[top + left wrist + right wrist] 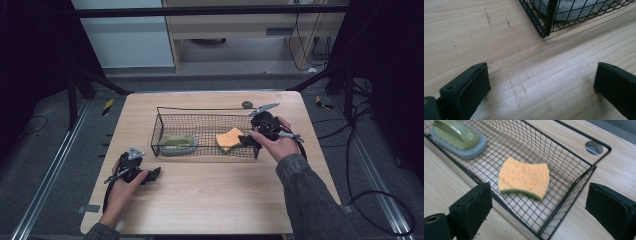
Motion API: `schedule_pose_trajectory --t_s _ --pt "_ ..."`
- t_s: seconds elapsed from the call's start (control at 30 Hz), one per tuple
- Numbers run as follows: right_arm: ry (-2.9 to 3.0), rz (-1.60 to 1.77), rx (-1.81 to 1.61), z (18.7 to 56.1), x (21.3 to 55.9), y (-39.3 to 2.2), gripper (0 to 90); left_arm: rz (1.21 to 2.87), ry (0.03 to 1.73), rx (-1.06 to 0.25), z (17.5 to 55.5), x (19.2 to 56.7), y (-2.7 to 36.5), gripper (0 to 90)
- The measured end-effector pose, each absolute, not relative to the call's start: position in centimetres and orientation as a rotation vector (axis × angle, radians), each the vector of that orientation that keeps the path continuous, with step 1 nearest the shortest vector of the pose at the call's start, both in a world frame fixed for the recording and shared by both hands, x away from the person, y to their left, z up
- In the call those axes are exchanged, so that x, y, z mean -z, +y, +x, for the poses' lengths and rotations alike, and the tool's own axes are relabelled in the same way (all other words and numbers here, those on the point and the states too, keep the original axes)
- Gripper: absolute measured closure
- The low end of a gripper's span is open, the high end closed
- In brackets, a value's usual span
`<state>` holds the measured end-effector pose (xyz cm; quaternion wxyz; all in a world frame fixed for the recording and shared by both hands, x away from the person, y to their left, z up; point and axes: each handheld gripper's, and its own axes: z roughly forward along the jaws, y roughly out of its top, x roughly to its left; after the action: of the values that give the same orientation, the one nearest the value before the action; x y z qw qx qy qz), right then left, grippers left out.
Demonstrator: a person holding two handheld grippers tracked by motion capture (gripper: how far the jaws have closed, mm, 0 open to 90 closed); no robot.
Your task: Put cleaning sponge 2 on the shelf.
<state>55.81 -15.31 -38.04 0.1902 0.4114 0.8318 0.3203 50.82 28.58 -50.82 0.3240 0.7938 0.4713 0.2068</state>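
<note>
High view sits above the person's side, looks forward and down on the whole table (200, 200) with the wire basket (165, 125) mid-frame. Left gripper view rides low and close to the tabletop, faces the wire basket's near corner (545, 32) past its own jaws. Right gripper view hangs close above the basket's right end, looking down into it at the orange sponge (524, 177). All three share the basket

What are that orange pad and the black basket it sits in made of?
The orange pad looks like porous sponge foam, matt and pitted, with a thin green scouring layer along its lower edge. The basket appears to be thin metal wire with a black coating: an open grid of fine rods on a thicker rim.
</note>
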Motion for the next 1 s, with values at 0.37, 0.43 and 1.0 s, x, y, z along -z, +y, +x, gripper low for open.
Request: schedule_pose_trajectory --t_s 0.37,0.43,1.0 --pt "2.295 1.184 -0.908 53.2 39.1 -19.2 13.5 2.082 1.236 -0.543 50.8 50.8 28.6 0.0" --pt "2.286 1.192 -0.905 52.8 39.4 -19.8 13.7 2.079 1.239 -0.540 50.8 50.8 28.6 0.0" --pt "2.260 1.334 -0.872 51.4 44.8 -22.8 16.4 2.079 1.239 -0.540 50.8 50.8 28.6 0.0"
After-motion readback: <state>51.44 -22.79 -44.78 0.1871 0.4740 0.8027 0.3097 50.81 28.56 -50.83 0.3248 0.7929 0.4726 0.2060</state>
